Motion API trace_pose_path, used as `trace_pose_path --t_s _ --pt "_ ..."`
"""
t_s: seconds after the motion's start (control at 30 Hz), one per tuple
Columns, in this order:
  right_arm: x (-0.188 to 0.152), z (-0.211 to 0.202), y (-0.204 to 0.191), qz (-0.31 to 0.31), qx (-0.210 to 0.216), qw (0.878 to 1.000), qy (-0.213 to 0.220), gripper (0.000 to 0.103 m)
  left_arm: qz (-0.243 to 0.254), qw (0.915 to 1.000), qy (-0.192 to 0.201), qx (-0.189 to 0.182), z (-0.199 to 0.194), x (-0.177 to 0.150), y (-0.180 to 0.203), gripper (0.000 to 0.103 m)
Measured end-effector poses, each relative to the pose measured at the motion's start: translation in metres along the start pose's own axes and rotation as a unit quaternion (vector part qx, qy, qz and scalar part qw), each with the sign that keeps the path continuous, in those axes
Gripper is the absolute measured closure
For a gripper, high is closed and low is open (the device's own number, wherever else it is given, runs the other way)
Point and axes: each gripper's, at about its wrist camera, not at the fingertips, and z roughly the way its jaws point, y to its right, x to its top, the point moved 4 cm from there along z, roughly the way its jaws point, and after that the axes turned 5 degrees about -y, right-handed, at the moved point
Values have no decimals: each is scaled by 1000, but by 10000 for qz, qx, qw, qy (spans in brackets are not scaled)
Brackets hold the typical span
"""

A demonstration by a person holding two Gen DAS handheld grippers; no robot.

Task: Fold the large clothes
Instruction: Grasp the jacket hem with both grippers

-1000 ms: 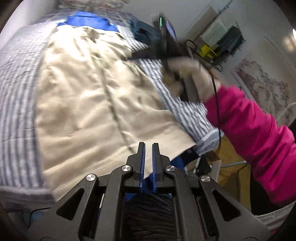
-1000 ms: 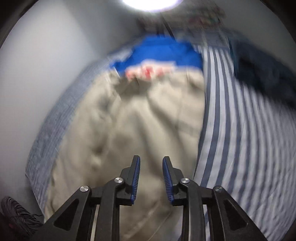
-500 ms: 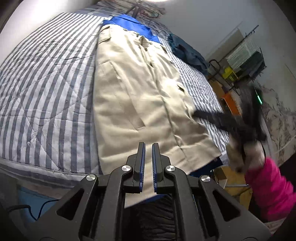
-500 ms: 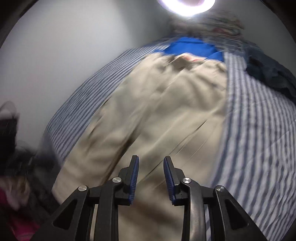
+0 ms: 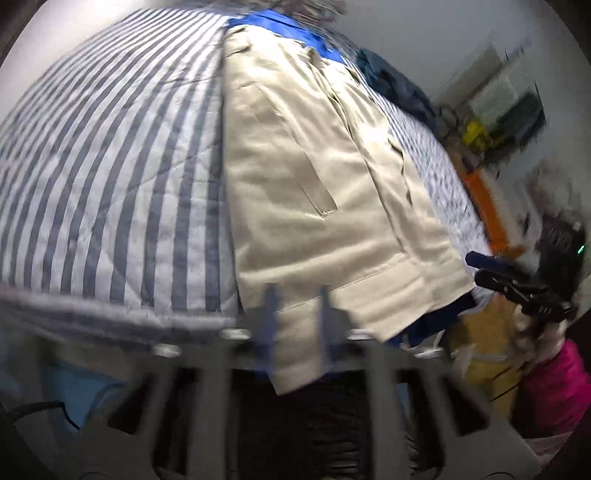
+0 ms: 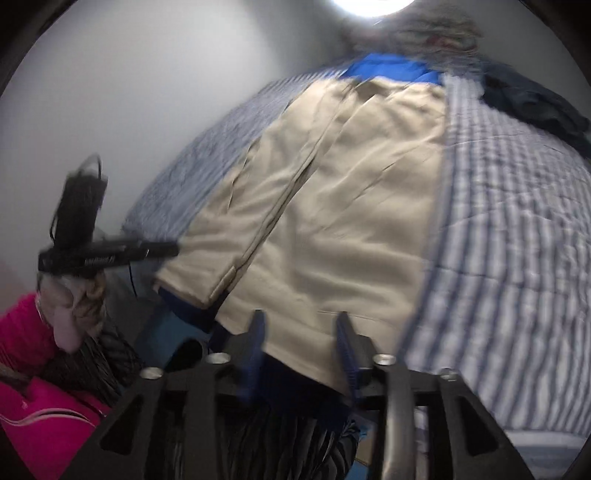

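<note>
A plain pale wall (image 6: 147,92) backs a bed whose blue-and-white striped quilt (image 5: 110,166) fills most of both views. On the left half the quilt lies bare. Along the middle lies the beige coat (image 5: 314,184), stretched lengthwise with its collar at the far end and its hem hanging a little over the near edge of the bed; a blue garment (image 5: 280,26) shows under it at the collar and again at the hem.

The left gripper (image 5: 295,314) hangs at the hem's left corner. Its jaws have just been opening and stand apart, blurred, with the hem edge between them but nothing pinched. The right gripper (image 6: 301,339) hangs at the other hem corner, its jaws likewise just opened, wide, with the hem edge between them and not pressed.

The step in hand looks like taking both hem corners to carry the hem up toward the collar. To do it well, each gripper should bite only beige cloth, deep enough to hold the thick hem, and leave the blue layer below alone. Both corners should rise together so the fold stays square.

To the right, a dark garment (image 6: 535,103) lies heaped on the quilt near the coat's far end, beside the landing spot. Beyond the bed, blurred room clutter (image 5: 509,107) stands clear of the work.
</note>
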Motion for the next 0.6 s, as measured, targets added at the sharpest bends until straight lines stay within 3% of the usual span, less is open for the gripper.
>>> trace_pose_path --t_s 0.03,0.07,0.33,0.43,0.6 --pt "0 -8 9 210 -20 9996 163 32 -138 9999 43 -82 -2 0 -3 49" --pt "-1 -12 20 437 3 9987 274 24 -232 9996 39 -124 -3 -1 -5 49" --pt "-10 16 65 1614 967 9821 101 29 -662 9956 -414 -511 19 -13 -13 49" --pt "-16 29 66 1796 1291 9752 -36 34 -788 9937 -440 -664 21 -13 -16 53" --pt "-13 44 59 1909 1697 9668 -69 39 -745 9943 -479 -590 20 -16 -13 60"
